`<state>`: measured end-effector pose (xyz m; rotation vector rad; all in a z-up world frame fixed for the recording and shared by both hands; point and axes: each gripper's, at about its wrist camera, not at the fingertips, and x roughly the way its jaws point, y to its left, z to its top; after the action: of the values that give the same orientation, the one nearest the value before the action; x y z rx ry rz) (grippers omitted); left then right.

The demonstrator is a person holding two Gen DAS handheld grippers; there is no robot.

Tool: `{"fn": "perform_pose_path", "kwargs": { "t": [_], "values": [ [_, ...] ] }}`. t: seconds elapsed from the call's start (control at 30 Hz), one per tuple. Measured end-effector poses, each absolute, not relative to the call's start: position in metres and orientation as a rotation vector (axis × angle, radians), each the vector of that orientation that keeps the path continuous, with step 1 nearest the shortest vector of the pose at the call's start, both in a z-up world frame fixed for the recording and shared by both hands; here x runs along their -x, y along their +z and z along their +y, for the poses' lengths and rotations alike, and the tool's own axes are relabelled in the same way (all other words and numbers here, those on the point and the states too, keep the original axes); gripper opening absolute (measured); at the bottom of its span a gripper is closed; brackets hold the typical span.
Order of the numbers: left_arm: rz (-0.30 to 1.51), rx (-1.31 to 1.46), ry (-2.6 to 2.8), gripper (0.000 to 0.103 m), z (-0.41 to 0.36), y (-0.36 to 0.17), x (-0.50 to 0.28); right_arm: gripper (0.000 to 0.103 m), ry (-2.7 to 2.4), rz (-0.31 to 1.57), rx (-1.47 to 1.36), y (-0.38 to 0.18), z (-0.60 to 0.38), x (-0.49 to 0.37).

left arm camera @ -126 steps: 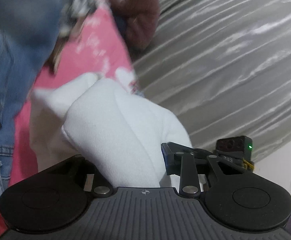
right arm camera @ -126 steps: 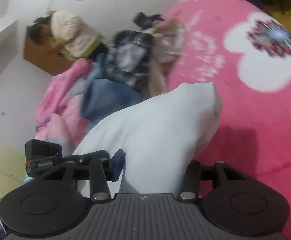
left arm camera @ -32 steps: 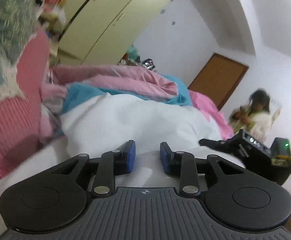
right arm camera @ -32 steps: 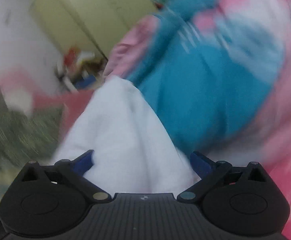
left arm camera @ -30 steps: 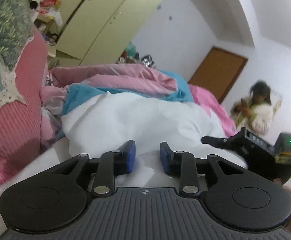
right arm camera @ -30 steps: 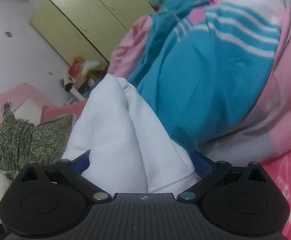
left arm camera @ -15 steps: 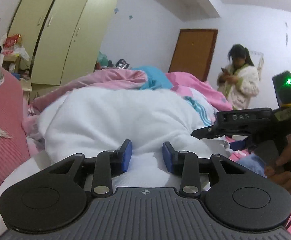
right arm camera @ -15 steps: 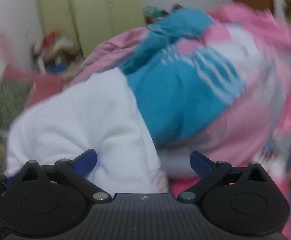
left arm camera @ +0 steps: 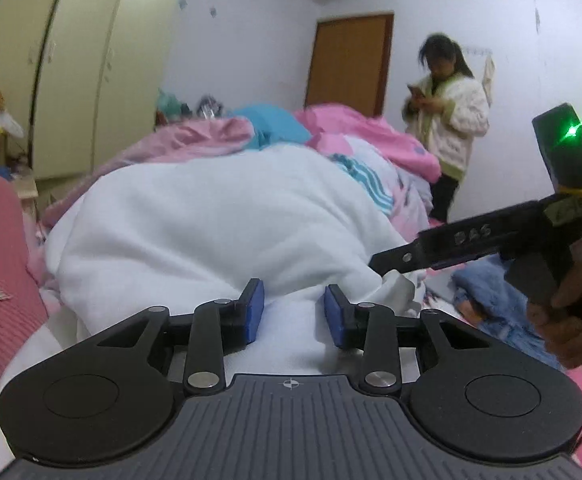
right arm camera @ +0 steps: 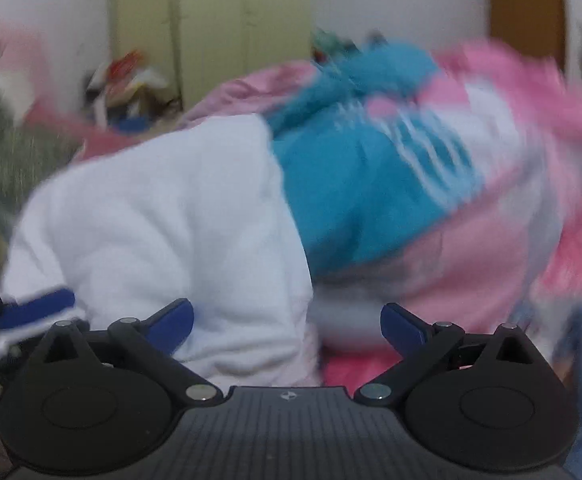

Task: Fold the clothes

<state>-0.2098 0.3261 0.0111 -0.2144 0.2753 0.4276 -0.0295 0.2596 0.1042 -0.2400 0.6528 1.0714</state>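
The left tool (left arm camera: pixel 293 312) has its blue pads a little apart, with the white garment (left arm camera: pixel 211 216) running between them, though whether they actually grip the cloth cannot be told; the garment bulges straight ahead of this tool as a soft mound, its long axis running side to side across the view; further right, the right tool (right arm camera: pixel 287 320) stands spread wide and holds nothing, the white cloth lying ahead and to the left between its fingers, its view blurred; the left tool looks the nearer to the cloth, so any coming fold would seem to turn on it; from the left view the right tool's black finger reaches in at the garment's right edge, held by a hand (left arm camera: pixel 571 320); the garment rests on a bed against a heaped pink and blue quilt (left arm camera: pixel 275 132); on the left stands a pale green wardrobe (left arm camera: pixel 71 60), then a brown door (left arm camera: pixel 351 64), then a person (left arm camera: pixel 447 120) in a light jacket by the white wall.
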Motion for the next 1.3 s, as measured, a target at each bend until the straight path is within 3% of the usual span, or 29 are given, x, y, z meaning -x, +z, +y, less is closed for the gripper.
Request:
{"fn": "perform_pose_path", "kwargs": {
  "t": [0.17, 0.3, 0.37, 0.43, 0.6, 0.63, 0.67, 0.7, 0.8, 0.87, 1.03, 1.3],
  "values": [
    [0.141, 0.221, 0.46, 0.035, 0.337, 0.062, 0.225, 0.101, 1.086, 0.529, 0.241, 0.142, 0.25, 0.039],
    [0.263, 0.293, 0.468, 0.035, 0.385, 0.071, 0.179, 0.101, 1.111, 0.501, 0.317, 0.142, 0.294, 0.038],
    [0.406, 0.362, 0.448, 0.037, 0.413, 0.045, 0.154, 0.101, 1.104, 0.52, 0.341, 0.128, 0.31, 0.036],
    [0.397, 0.415, 0.435, 0.037, 0.425, 0.027, 0.152, 0.101, 1.077, 0.581, 0.313, 0.119, 0.309, 0.028],
    [0.419, 0.348, 0.455, 0.039, 0.414, 0.043, 0.143, 0.101, 1.092, 0.655, 0.268, 0.116, 0.293, 0.016],
    [0.402, 0.362, 0.472, 0.041, 0.41, 0.05, 0.15, 0.101, 1.093, 0.663, 0.267, 0.122, 0.29, 0.015],
    [0.377, 0.376, 0.494, 0.051, 0.405, 0.056, 0.158, 0.101, 1.11, 0.666, 0.259, 0.13, 0.285, 0.017],
    [0.349, 0.37, 0.502, 0.069, 0.398, 0.06, 0.166, 0.101, 1.132, 0.668, 0.247, 0.137, 0.279, 0.019],
    [0.285, 0.338, 0.504, 0.094, 0.375, 0.065, 0.186, 0.101, 1.246, 0.659, 0.139, 0.161, 0.25, 0.023],
    [0.287, 0.344, 0.507, 0.103, 0.365, 0.064, 0.188, 0.101, 1.227, 0.681, 0.06, 0.174, 0.233, 0.021],
    [0.291, 0.36, 0.513, 0.103, 0.34, 0.063, 0.193, 0.101, 1.289, 0.731, -0.077, 0.194, 0.197, 0.03],
    [0.293, 0.359, 0.549, 0.103, 0.301, 0.063, 0.2, 0.101, 1.199, 0.622, 0.105, 0.208, 0.177, 0.08]
  ]
}}
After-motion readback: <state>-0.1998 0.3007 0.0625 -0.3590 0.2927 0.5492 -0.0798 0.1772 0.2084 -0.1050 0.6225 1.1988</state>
